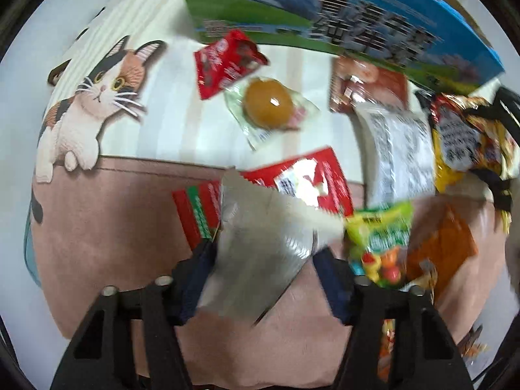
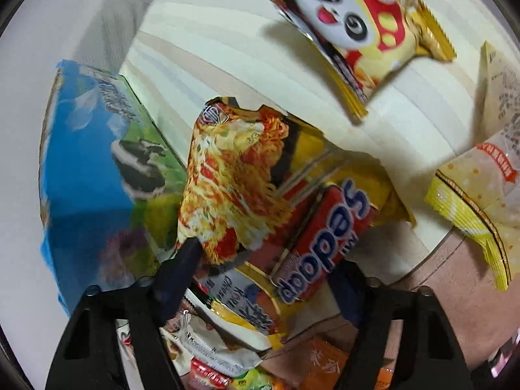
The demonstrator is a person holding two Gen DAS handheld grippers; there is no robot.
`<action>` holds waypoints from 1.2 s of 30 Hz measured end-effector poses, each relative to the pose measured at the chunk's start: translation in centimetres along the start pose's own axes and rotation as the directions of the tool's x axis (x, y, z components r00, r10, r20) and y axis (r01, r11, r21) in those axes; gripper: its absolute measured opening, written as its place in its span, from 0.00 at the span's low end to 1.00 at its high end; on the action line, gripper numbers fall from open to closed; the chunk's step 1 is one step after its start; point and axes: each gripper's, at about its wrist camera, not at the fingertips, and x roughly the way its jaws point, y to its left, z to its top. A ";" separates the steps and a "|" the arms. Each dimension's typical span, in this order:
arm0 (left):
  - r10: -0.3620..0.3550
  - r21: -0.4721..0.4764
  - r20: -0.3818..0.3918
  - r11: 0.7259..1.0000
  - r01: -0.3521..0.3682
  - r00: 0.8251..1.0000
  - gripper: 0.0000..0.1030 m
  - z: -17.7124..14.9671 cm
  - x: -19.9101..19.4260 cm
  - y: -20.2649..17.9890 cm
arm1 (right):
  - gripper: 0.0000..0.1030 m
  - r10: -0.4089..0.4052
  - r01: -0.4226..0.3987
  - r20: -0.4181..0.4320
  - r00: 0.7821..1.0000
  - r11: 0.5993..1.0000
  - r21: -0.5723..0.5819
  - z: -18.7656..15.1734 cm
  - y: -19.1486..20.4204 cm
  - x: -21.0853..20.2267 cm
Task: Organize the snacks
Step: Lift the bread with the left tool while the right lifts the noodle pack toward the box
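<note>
In the left wrist view my left gripper is shut on a silver-white packet and holds it above the pink cloth. Beyond it lie a red packet, a red-green packet, a wrapped brown bun, a small red packet and a green candy bag. In the right wrist view my right gripper is shut on a yellow Sedaap noodle packet, lifted beside the blue milk carton box. The same noodle packet shows at the right of the left wrist view.
The blue box stands along the far edge. A brown packet, a white packet and an orange packet lie at right. A panda snack bag and a pale yellow-edged packet lie on the striped cat-print cloth.
</note>
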 end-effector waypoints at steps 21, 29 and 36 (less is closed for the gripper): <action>-0.062 0.014 -0.006 0.998 0.062 0.998 0.51 7.4 2.1 -2.7 | 1.00 -0.117 0.098 -0.083 0.990 0.974 -0.204 2.5 -4.4 -7.7; -0.062 0.035 0.052 0.998 0.061 0.997 0.56 6.9 -0.8 1.7 | 1.00 -0.374 0.348 -0.058 0.926 0.901 -0.259 1.9 0.6 -3.2; -0.032 0.080 -0.010 0.996 0.032 0.999 0.56 5.3 1.3 2.0 | 0.99 -0.515 0.469 0.026 0.857 0.757 -0.456 0.8 0.9 -1.5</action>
